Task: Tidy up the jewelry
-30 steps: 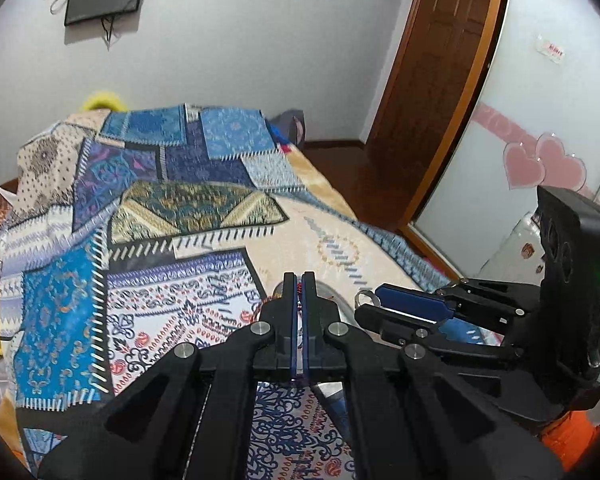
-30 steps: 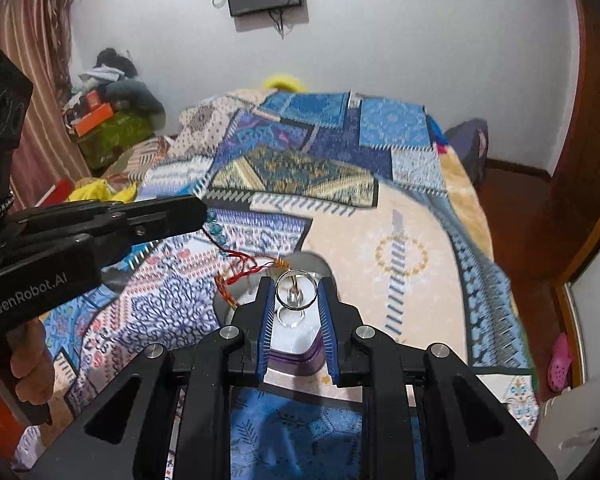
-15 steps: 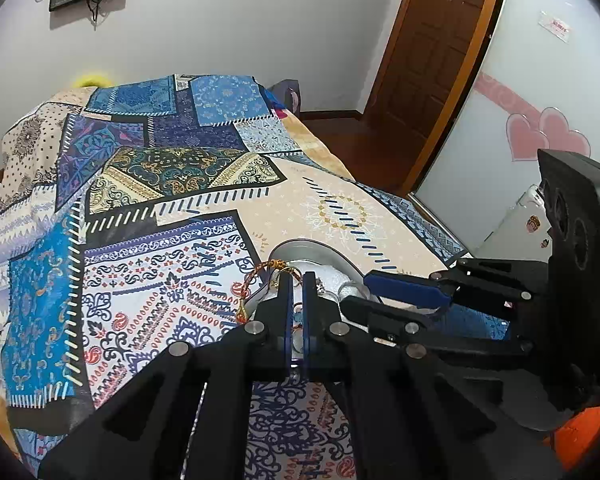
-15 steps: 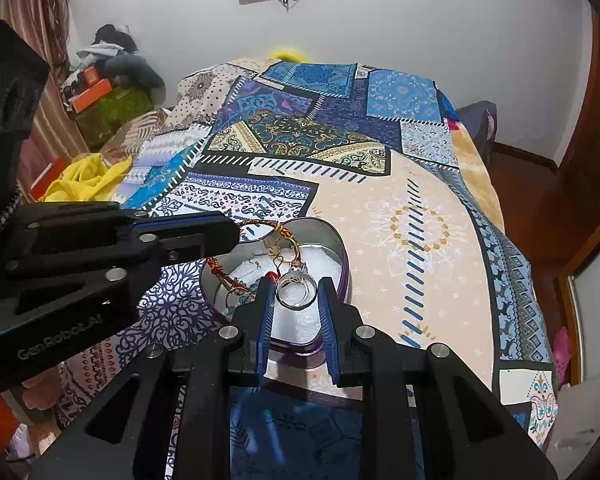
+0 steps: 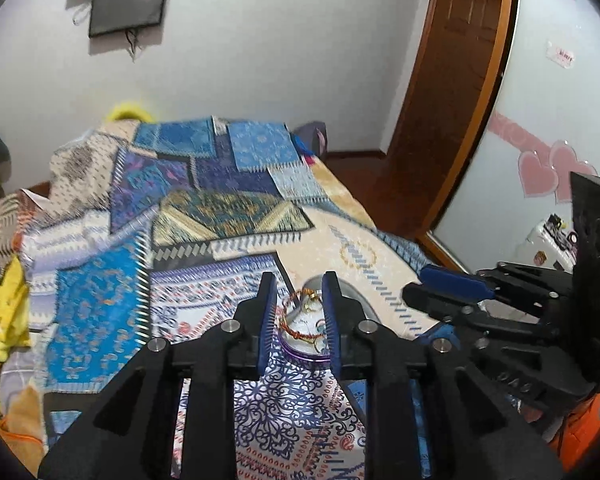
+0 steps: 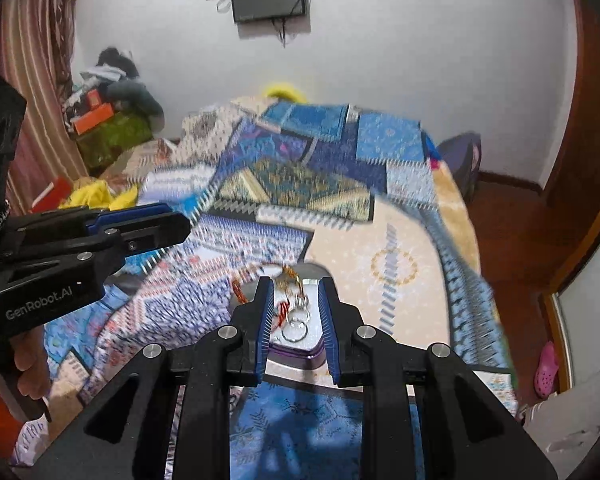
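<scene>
A heart-shaped tin (image 5: 300, 354) with a purple rim lies on the patchwork bedspread. Red-orange wire bangles (image 5: 296, 330) and a gold piece (image 5: 310, 294) lie inside it. My left gripper (image 5: 296, 280) hangs above the tin with its jaws opening and nothing between them. In the right wrist view a silver ring (image 6: 296, 331) lies on the white floor of the tin (image 6: 296, 354), narrower than the gap of my right gripper (image 6: 296, 284) above it. Its pads stand a little apart and press on nothing. Each gripper shows in the other's view: the right gripper (image 5: 416, 282), the left gripper (image 6: 176, 220).
The bedspread (image 5: 100, 304) covers the whole bed. Yellow cloth (image 5: 0, 320) lies at its left edge. A wooden door (image 5: 452, 100) and a white wardrobe with pink hearts (image 5: 548, 172) stand to the right. A hand (image 6: 28, 364) holds the left gripper. A pink shoe (image 6: 546, 368) lies on the floor.
Both grippers have risen from the tin. The left jaws, shut on the red bangles before, have parted and the bangles lie in the tin. The ring has left the right fingertips.
</scene>
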The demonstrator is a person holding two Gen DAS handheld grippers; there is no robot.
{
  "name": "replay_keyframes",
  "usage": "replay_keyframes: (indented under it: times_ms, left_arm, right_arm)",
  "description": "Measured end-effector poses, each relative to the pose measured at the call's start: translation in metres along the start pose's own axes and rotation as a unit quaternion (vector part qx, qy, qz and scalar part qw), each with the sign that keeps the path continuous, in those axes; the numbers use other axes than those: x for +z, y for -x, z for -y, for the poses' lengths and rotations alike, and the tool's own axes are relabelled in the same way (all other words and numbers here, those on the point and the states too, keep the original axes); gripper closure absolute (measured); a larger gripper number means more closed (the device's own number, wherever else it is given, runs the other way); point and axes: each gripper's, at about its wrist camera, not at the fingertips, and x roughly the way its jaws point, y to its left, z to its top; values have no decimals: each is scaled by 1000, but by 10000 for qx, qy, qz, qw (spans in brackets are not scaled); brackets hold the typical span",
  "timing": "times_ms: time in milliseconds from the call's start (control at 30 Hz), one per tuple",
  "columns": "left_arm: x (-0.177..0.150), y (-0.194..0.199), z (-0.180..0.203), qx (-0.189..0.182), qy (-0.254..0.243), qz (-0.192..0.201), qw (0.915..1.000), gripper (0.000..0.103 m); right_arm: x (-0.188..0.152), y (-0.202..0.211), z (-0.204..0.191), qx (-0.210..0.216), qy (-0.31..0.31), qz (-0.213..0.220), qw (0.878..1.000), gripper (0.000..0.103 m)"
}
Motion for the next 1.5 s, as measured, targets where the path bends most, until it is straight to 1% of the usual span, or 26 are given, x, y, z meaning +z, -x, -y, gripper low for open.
replay_keyframes:
  times_ms: [133, 200, 233, 333, 433, 467, 500, 533, 600, 633, 667, 700, 733, 767, 800, 833, 900, 967, 1033, 1100, 1167, 1267, 1500]
  left_arm:
    - [10, 42, 8, 96, -24, 467, 9989, 72]
    - [13, 61, 14, 161, -82, 696, 9974, 68]
    - [14, 75, 19, 235, -133, 881, 9957, 66]
    - [14, 108, 28, 320, -165, 1281, 9911, 60]
    - [13, 138, 34, 253, -112, 1603, 9867, 59]
    - [12, 150, 37, 278, -107, 1735, 9844, 59]
    - [11, 157, 39, 293, -109, 1817, 9828, 56]
    - [9, 167, 41, 305, -114, 1921, 9808, 49]
    - [5, 180, 44, 320, -105, 2084, 9775, 40]
    - [1, 188, 46, 345, -108, 2172, 9755, 39]
    - [-2, 195, 48, 402, -128, 2245, 9736, 39]
    - [-4, 198, 50, 454, -151, 2287, 9723, 37]
    - [-6, 201, 51, 493, -165, 2315, 9714, 33]
    - [-9, 204, 52, 543, -166, 2351, 9703, 30]
    - [-12, 208, 53, 588, -155, 2389, 9691, 21]
    - [-16, 211, 54, 624, -135, 2437, 9678, 11]
    - [-22, 218, 55, 717, -92, 2531, 9647, 3]
    - [-25, 221, 56, 835, -105, 2572, 9627, 2]
    - [-27, 223, 58, 881, -130, 2588, 9618, 2]
    - [-29, 223, 57, 843, -143, 2588, 9621, 1]
    - [-29, 223, 57, 812, -147, 2586, 9625, 1]
    - [-33, 227, 61, 805, -157, 2589, 9624, 1]
    - [-36, 228, 63, 756, -149, 2554, 9638, 1]
  right_arm:
    - [12, 44, -8, -45, 12, 553, 9985, 82]
    - [16, 63, -12, -35, 1, 799, 9968, 82]
    - [18, 76, -14, -23, -2, 959, 9954, 82]
    - [20, 112, -23, 2, 3, 1446, 9895, 82]
    - [19, 148, -33, -82, 68, 1952, 9807, 82]
    - [18, 154, -36, -108, 89, 2056, 9785, 82]
    - [16, 165, -40, -158, 136, 2209, 9751, 82]
    - [15, 172, -44, -193, 173, 2312, 9726, 82]
    - [10, 186, -51, -293, 235, 2518, 9670, 82]
    - [8, 190, -53, -336, 240, 2592, 9650, 81]
    - [6, 192, -55, -359, 230, 2635, 9637, 75]
    - [4, 196, -56, -383, 198, 2695, 9620, 65]
    - [3, 197, -57, -407, 162, 2740, 9607, 59]
    - [1, 199, -57, -453, 118, 2795, 9590, 49]
    - [0, 200, -58, -501, 85, 2833, 9577, 41]
    - [0, 200, -59, -556, 49, 2862, 9565, 38]
    - [-2, 200, -60, -670, -7, 2921, 9541, 24]
    - [-4, 202, -61, -751, -37, 2951, 9525, 17]
    - [-4, 204, -62, -788, -81, 2946, 9523, 15]
    - [-8, 208, -63, -804, -103, 2927, 9527, 10]
    - [-9, 208, -63, -864, -111, 2932, 9521, 7]
    - [-13, 208, -64, -925, -101, 2910, 9522, 6]
    - [-22, 209, -58, -924, -127, 2812, 9551, 6]
